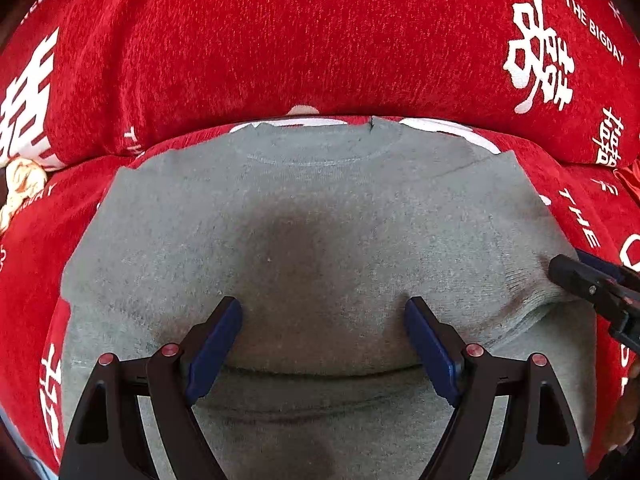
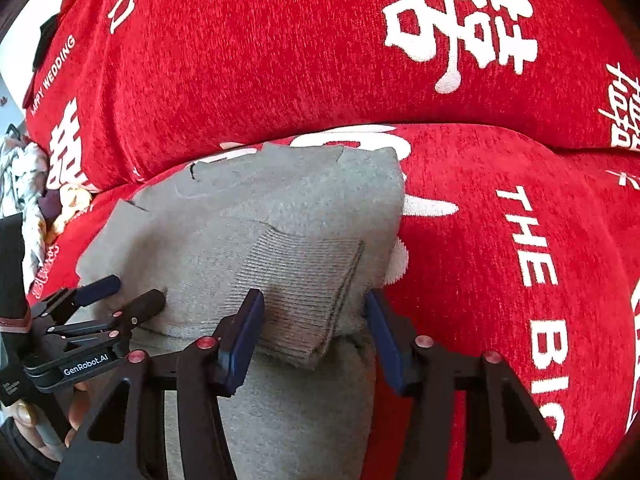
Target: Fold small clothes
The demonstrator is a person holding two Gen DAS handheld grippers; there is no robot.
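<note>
Garment: we see a grey sweater (image 1: 320,220) lying flat on a red sofa cover (image 1: 280,40) printed with white characters and words; its round neckline sits at the far edge, against the back cushion.

Sleeve: from the right wrist view we note the ribbed cuff (image 2: 304,280) folded inward across the body of the sweater (image 2: 280,208), resting on top of the grey cloth.

Lower fold: in the left wrist view a horizontal fold edge (image 1: 320,372) runs across the cloth just behind the blue pads.

Left gripper (image 1: 322,312): jaws spread wide, tips resting on or just above the sweater's middle; nothing between the pads that we can see. It also shows at the left of the right wrist view (image 2: 124,294), fingers apart over the sweater's edge.

Right gripper (image 2: 314,308): jaws wide, straddling the folded cuff; we cannot tell whether the pads touch the cloth. Its fingertip (image 1: 568,270) shows at the sweater's right edge in the left wrist view.

Background: a pale crumpled object (image 1: 20,188) sits at the far left of the sofa cover.
</note>
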